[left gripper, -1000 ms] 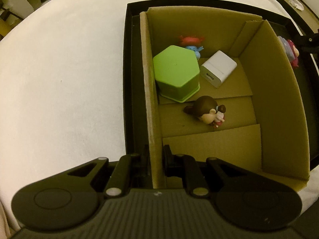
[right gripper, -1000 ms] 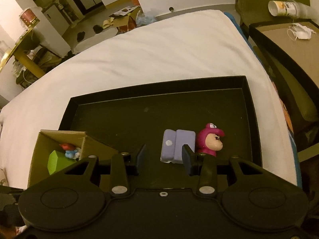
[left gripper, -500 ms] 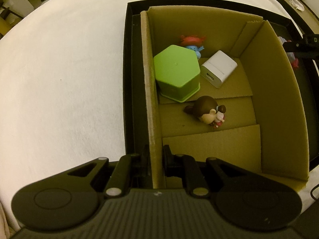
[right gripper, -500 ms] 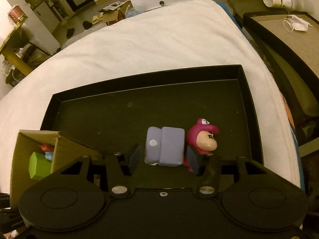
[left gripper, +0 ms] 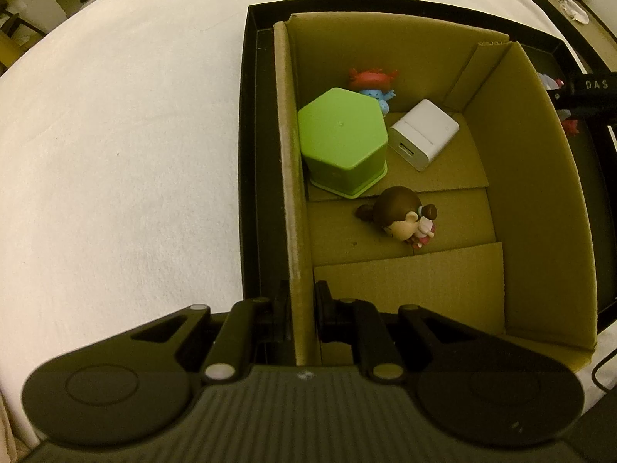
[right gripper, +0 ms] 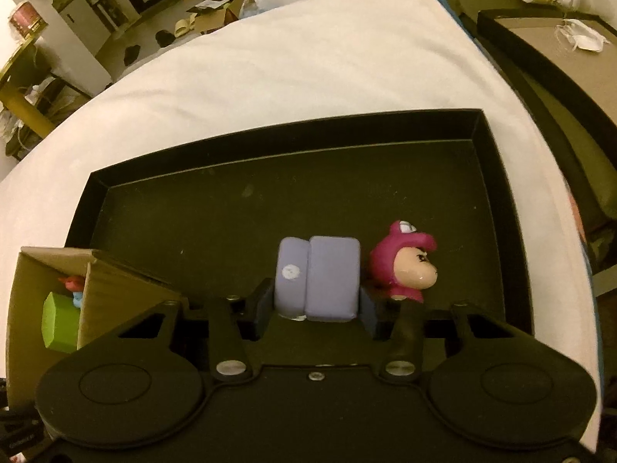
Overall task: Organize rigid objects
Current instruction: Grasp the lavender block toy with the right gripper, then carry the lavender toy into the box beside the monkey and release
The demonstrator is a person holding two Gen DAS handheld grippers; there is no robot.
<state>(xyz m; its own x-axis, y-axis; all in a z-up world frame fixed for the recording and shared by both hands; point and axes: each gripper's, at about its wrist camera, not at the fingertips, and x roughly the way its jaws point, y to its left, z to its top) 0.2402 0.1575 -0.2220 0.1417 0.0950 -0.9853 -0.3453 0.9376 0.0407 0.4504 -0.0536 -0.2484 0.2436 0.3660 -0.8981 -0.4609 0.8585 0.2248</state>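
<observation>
Right wrist view: right gripper (right gripper: pixel 317 310) angled down into the black tray (right gripper: pixel 270 146); purple block (right gripper: pixel 318 277) sits between the 2 fingers.
Right jaws: partly open and just closing; both pads look to be at the block's 2 side faces, but a firm pinch cannot be confirmed.
Block vs jaws: centred in the gap, its near end level with the fingertips, most of its body beyond them.
Pink figure (right gripper: pixel 405 266): just outside the right finger, touching or nearly touching the block.
Left wrist view: left gripper (left gripper: pixel 302 308) points straight down, jaws closed on the box (left gripper: pixel 540 200) wall, 1 finger each side.
Box contents: green hexagon (left gripper: pixel 341 142), white charger (left gripper: pixel 424 133), brown-haired figure (left gripper: pixel 401 220), red-and-blue toy (left gripper: pixel 372 81), all ahead of the left jaws.
Step in hand (judgement): grasp the block for transfer to the box.
Doing it well: seat the fingers deeper before squeezing, close evenly on the flat sides, keep the right finger off the figure, lift straight up.
Risk: shallow tip grip may let the block pivot.
</observation>
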